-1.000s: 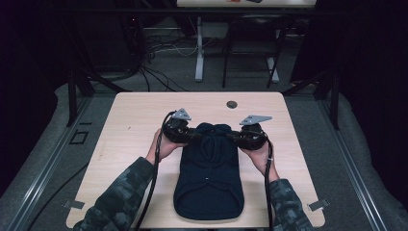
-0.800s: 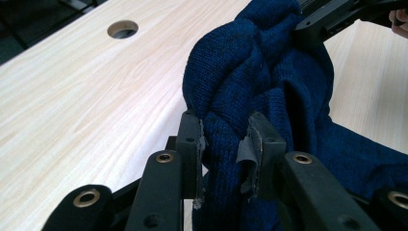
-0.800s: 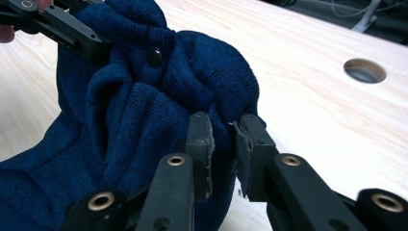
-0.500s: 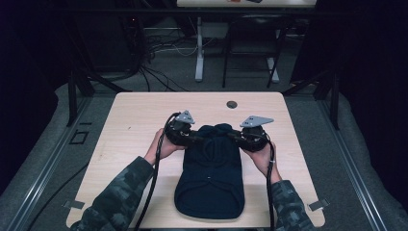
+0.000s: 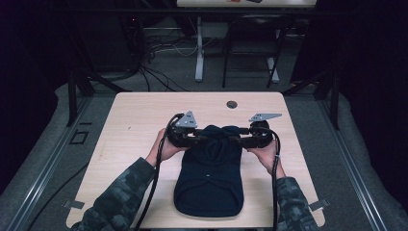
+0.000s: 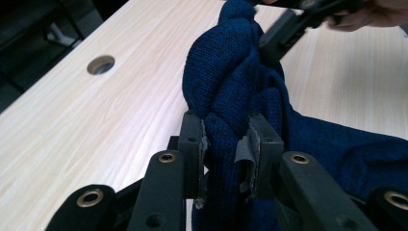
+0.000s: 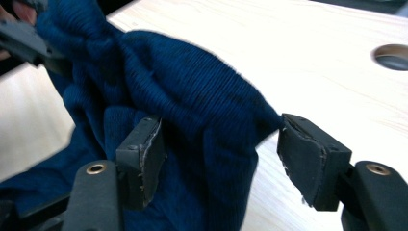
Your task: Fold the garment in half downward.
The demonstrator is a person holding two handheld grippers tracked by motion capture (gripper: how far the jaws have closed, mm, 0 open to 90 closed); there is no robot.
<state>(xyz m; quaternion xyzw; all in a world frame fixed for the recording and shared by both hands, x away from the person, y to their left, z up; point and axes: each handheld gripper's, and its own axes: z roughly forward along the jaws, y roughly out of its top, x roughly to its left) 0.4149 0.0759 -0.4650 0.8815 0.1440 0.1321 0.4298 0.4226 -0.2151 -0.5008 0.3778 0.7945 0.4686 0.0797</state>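
Lying on pale wood table point(image 5: 130, 120), navy sweater point(image 5: 209, 178); left gripper point(image 6: 226, 139) fingers clamp it, right gripper point(image 7: 219, 154) fingers spread; dark room.

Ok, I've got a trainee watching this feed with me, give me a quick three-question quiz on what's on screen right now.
1. True or false: the left gripper has its jaws pinched on a fold of the dark blue knit garment.
2. Multiple choice: how do the right gripper's jaws stand? A) wide apart with knit fabric between them, B) shut tight on the table edge, C) shut on a cable.
3. Short answer: what feature is cut into the wooden table beyond the garment?

Key
1. True: the fabric is squeezed between the pads.
2. A: there is a gap beside the far jaw, so it looks open.
3. A round hole.
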